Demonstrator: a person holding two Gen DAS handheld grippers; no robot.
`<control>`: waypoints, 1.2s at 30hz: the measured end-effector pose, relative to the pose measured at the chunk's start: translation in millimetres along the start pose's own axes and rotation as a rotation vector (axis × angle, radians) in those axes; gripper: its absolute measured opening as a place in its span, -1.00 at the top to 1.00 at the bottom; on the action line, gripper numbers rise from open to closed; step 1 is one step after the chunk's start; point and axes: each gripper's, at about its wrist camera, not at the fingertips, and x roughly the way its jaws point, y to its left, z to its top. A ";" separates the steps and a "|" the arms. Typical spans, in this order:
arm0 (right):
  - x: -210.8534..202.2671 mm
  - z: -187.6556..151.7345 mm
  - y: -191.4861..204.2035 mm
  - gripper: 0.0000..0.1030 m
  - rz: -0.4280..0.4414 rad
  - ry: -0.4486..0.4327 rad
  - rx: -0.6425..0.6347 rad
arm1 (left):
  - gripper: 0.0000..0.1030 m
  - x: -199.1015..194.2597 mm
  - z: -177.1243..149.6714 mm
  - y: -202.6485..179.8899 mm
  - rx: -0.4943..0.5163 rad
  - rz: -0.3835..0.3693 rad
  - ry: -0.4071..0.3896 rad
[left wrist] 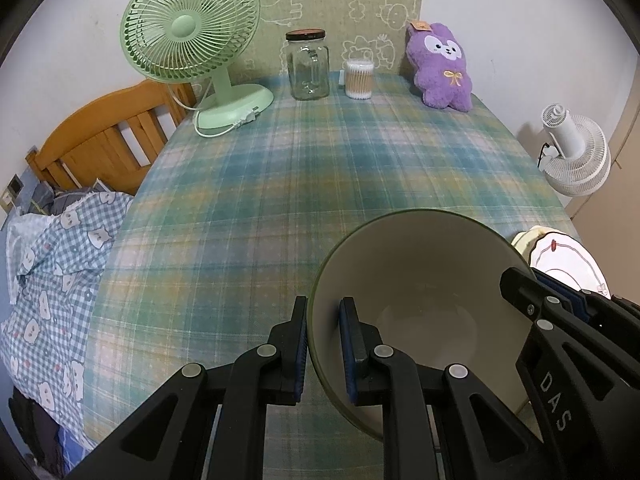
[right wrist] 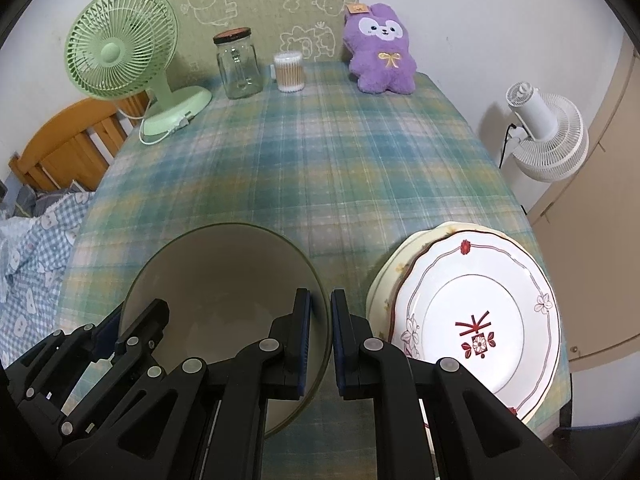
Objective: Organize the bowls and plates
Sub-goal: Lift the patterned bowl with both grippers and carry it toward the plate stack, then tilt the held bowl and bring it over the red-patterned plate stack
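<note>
A large bowl [left wrist: 420, 272], beige inside with a dark green rim, is held between both grippers over the plaid tablecloth. My left gripper [left wrist: 325, 320] is shut on the bowl's left rim, one finger inside and one outside. My right gripper [right wrist: 321, 312] is shut on the right rim of the bowl [right wrist: 224, 276] in the same way. Each gripper also shows in the other's view, the right gripper [left wrist: 538, 280] and the left gripper [right wrist: 128, 320]. Right of the bowl lies a white plate [right wrist: 472, 312] with red decoration, stacked on a cream plate [right wrist: 384, 280].
Along the back of the table [right wrist: 320, 168] stand a green desk fan [right wrist: 120, 52], a glass jar [right wrist: 238, 64], a cotton-swab tub [right wrist: 289, 72] and a purple plush toy [right wrist: 380, 56]. A bed with checked bedding [left wrist: 52, 264] lies left; a white fan [right wrist: 548, 140] stands right.
</note>
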 end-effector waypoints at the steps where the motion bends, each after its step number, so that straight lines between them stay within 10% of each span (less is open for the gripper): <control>1: 0.1 -0.3 1.1 0.74 -0.006 -0.003 -0.007 | 0.76 0.2 -0.3 -0.5 0.003 0.003 -0.002; 18: 2.2 2.0 5.2 0.72 -0.044 0.016 -0.017 | 0.74 3.9 -1.4 -1.7 -0.004 0.000 0.001; 25: 3.0 4.4 6.8 0.68 -0.038 0.036 -0.038 | 0.43 6.1 -0.4 -0.1 -0.016 -0.011 0.022; 31: 5.2 6.2 0.3 -0.11 -0.034 0.041 -0.020 | 0.14 8.1 1.4 -5.2 0.014 -0.046 0.027; 36: 16.8 8.2 -5.2 -0.11 -0.009 0.073 -0.004 | -0.05 17.8 3.4 -7.2 0.028 -0.076 0.054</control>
